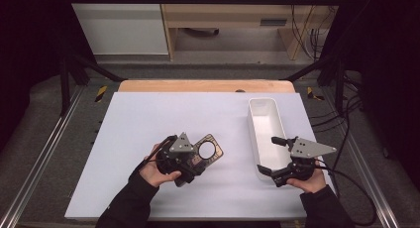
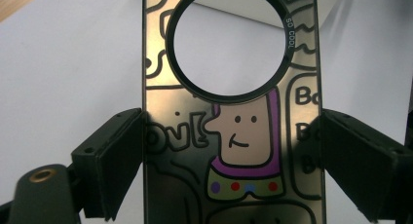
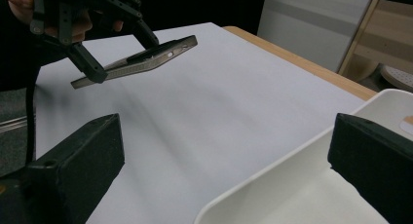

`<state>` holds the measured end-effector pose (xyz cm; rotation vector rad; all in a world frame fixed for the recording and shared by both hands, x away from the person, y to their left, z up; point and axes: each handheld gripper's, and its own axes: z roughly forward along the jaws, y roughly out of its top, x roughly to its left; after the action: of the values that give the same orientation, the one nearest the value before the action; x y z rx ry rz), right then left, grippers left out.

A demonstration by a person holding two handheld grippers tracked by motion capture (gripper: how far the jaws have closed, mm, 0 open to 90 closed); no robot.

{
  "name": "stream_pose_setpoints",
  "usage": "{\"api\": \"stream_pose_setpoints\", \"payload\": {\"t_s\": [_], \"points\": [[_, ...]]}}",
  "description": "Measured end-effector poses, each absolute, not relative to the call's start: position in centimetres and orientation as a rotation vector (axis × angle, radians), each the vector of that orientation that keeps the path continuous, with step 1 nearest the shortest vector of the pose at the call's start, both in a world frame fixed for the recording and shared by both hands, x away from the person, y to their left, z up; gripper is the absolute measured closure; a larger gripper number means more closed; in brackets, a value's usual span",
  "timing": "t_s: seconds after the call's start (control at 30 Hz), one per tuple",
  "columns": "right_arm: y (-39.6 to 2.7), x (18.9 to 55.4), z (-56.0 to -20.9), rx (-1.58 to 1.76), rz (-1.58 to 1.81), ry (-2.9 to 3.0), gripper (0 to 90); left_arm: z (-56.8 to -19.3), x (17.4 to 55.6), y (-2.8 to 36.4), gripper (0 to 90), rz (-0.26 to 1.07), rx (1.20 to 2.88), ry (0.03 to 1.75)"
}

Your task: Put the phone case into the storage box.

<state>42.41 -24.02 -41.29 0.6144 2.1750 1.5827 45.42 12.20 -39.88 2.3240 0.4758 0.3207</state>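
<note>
Phone case (image 1: 207,149), dark with cartoon print and a round camera hole, sits left of centre in the high view, pinched by its 2 long edges in the left gripper (image 1: 194,161) above the white mat (image 1: 148,119). Right gripper (image 1: 277,156) gapes wide, holding nothing, over the white tray (image 1: 262,114) at right. Edge grip looks thin; a tilt could let the case slip out.

Counter (image 1: 148,119): carries a sheet that covers most of its top; a strip of the far edge stays bare.
Tray (image 1: 261,111): on the right part, long side running near to far.
Phone case (image 1: 208,149): left of the tray, well apart, off the surface, between the left gripper's (image 1: 190,164) jaws.
Right gripper (image 1: 275,156): at the tray's near end, one jaw over the inside, one at the near rim.
</note>
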Motion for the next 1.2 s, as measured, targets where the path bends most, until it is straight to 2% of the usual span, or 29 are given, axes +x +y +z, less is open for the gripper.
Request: {"api": "stream_pose_setpoints", "payload": {"t_s": [1.2], "points": [[-19.6,42.0,-41.2,0.369,1.506,2.4,1.6,-40.0,43.6,10.3,11.8,0.301,2.386,0.308]]}}
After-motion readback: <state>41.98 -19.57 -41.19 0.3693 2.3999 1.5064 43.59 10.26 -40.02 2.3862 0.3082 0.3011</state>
